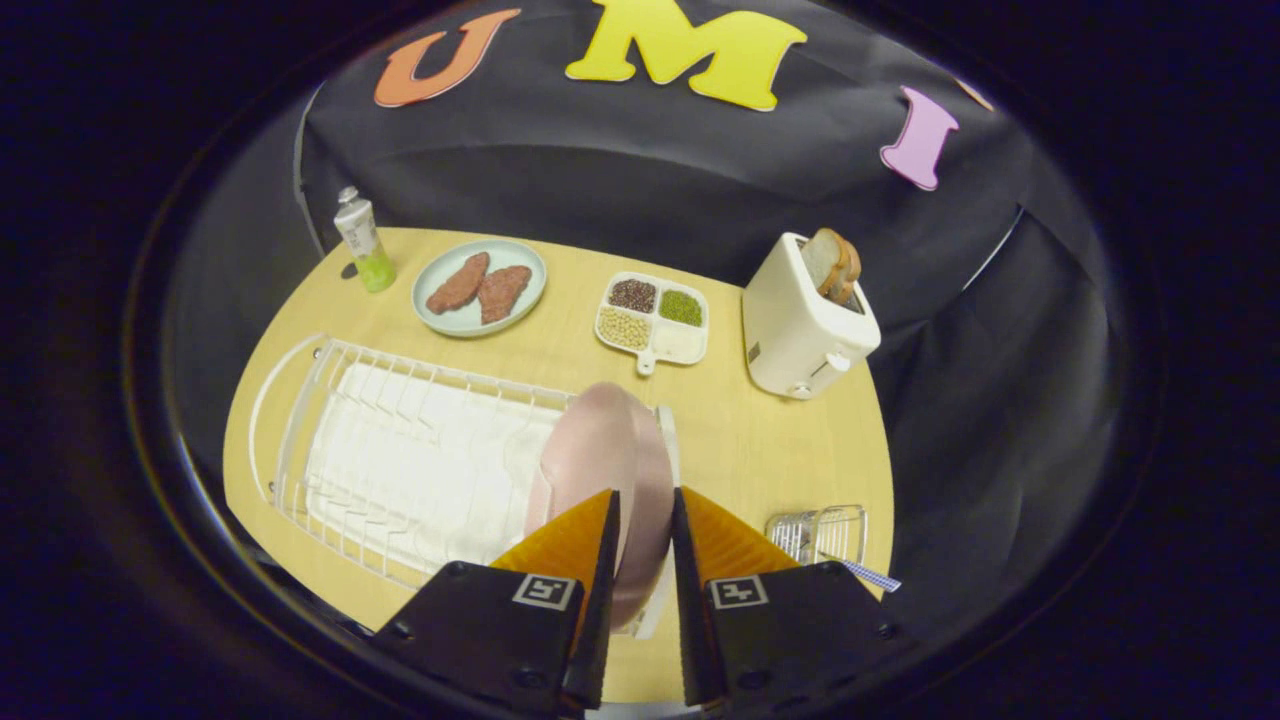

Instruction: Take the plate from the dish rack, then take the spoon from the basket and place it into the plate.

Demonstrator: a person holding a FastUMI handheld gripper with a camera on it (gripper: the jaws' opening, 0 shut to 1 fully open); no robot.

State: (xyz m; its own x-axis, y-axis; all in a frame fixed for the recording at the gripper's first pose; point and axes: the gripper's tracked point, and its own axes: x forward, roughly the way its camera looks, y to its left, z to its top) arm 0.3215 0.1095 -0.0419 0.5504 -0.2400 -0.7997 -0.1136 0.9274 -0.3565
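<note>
My gripper [645,505] straddles the pink plate [600,450], narrowly parted; whether I grip it, I cannot tell. It stands in the dish rack [400,450]. The basket [820,533] waits to my right, the spoon untaken.

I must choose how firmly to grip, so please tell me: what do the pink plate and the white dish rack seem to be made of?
The pink plate, standing on edge between the gripper fingers, looks like matte plastic or glazed ceramic: smooth, uniform, faint sheen; I cannot tell which. The dish rack looks like white-coated metal wire: thin, evenly bent rods.
</note>
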